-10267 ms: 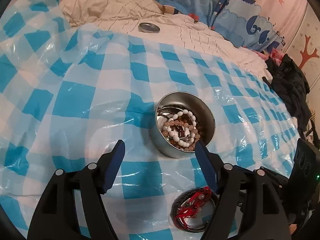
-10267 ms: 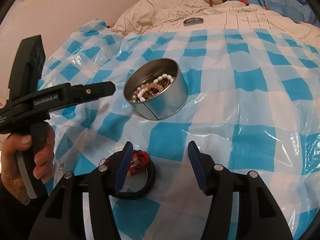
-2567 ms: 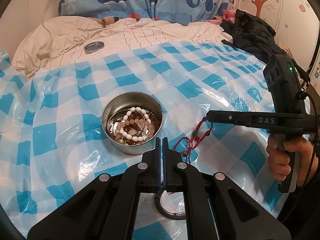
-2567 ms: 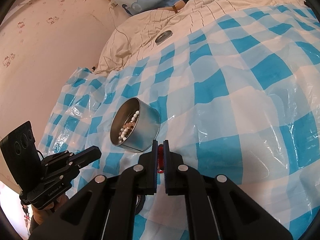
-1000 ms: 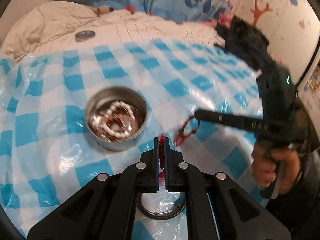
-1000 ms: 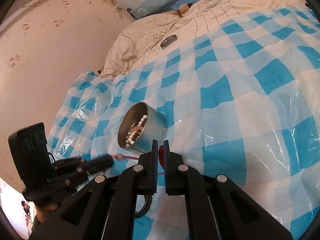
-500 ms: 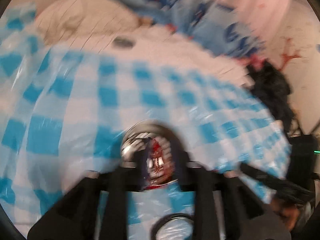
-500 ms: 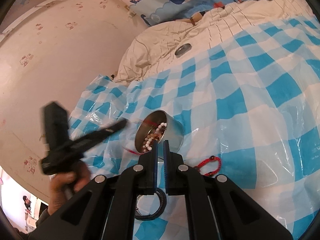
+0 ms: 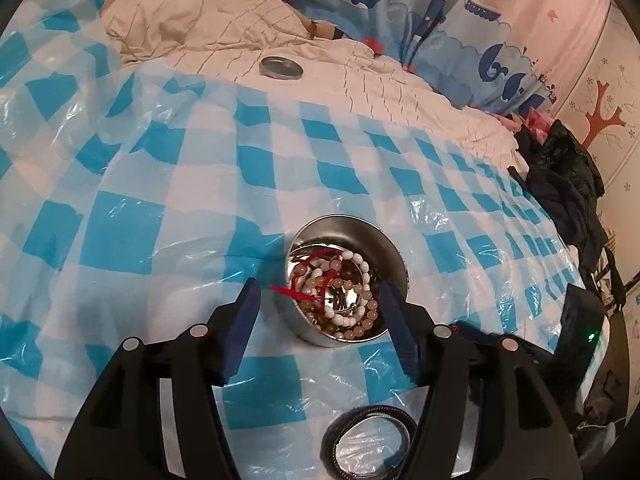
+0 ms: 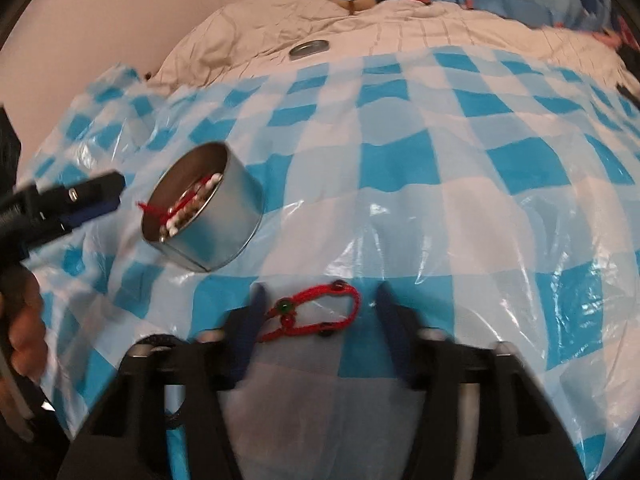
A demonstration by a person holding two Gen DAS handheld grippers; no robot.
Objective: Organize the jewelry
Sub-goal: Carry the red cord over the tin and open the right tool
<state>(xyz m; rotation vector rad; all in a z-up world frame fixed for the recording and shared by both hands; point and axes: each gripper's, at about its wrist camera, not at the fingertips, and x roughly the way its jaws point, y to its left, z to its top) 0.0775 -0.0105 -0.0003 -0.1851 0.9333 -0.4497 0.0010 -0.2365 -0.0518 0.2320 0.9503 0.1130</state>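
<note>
Left wrist view showed my left gripper (image 9: 318,304) with its blue-padded fingers (image 9: 245,326) spread wide and holding nothing, poised over the round metal tin (image 9: 394,258) on the blue-and-white checked plastic sheet (image 9: 160,200). Inside the tin lay a pile of white and peach bead bracelets (image 9: 352,300), and a red cord bracelet (image 9: 310,280) rested on top of them, one frayed end hanging over the near-left rim. Close below my fingers sat a black ring-shaped item (image 9: 370,434) on the sheet; I could not tell what it was. Far back, a flat metal lid (image 9: 281,67) rested on the cream quilt (image 9: 240,36).

From the right wrist view, my right gripper (image 10: 318,320) was also spread apart and empty. A second red cord bracelet (image 10: 316,314) with dark and green beads lay flat on the sheet between its fingers, touching neither as far as I could see, though the fingers were blurred. The tin (image 10: 224,220) stood off to the left, with the left gripper (image 10: 92,200) just beside its rim.
</note>
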